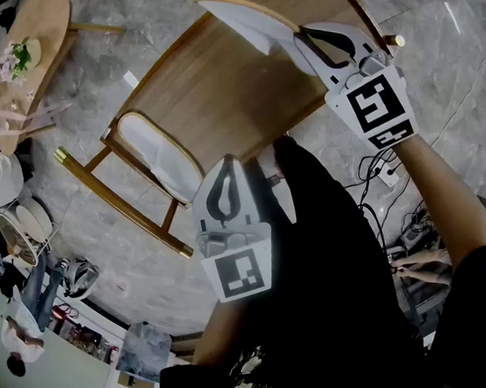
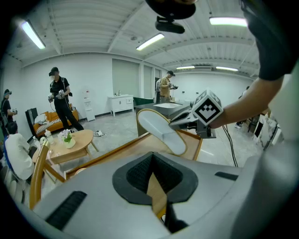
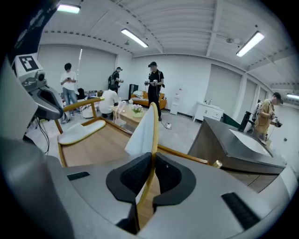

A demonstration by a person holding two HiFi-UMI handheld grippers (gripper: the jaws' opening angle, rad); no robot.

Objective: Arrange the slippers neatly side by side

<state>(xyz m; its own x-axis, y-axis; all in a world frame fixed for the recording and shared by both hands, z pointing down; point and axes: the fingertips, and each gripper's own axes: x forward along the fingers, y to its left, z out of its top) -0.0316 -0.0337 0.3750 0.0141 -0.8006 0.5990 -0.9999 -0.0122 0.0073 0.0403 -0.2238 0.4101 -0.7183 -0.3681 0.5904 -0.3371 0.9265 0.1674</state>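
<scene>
Head view: slipper (image 1: pixel 246 17) in hand-held gripper (image 1: pixel 302 35)

The left gripper (image 1: pixel 226 179) sits low and close to the body, angled forward and downward. Its fingers (image 2: pixel 135 173) are pressed together with nothing between them, and its marker cube (image 1: pixel 240 273) faces the head camera. The left forearm (image 1: pixel 224 335) runs back under it. The right gripper (image 1: pixel 306 36) is stretched farther out on a bare right forearm (image 1: pixel 446 194), also tipped downward. Its fingers (image 3: pixel 170 175) are clamped on the thin edge of a white slipper (image 1: pixel 246 13), which is held off the surface and stands edge-on in the right gripper view.
</scene>
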